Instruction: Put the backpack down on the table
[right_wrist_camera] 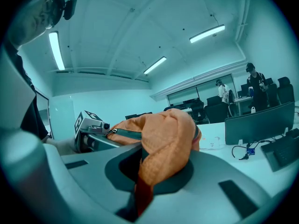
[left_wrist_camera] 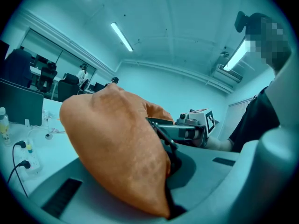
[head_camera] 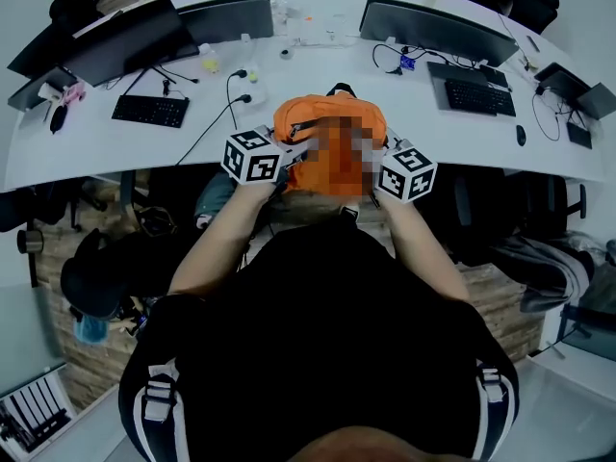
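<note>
Backpack (head_camera: 322, 123) hangs at the table's (head_camera: 125, 147) near edge, its orange fabric pinched in the left gripper (left_wrist_camera: 169, 171) and the right gripper (right_wrist_camera: 140, 181), both clamped tight. Carrying step, I judge; the next move calls for lowering it onto the tabletop, then releasing.

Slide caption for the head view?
Left tool and right tool grip an orange backpack at the edge of the white table.

From above: an orange fabric backpack (head_camera: 325, 121), clamped between the left gripper (head_camera: 287, 158) and right gripper (head_camera: 383, 167), at the near edge of a long curved white table (head_camera: 96, 149).
</note>
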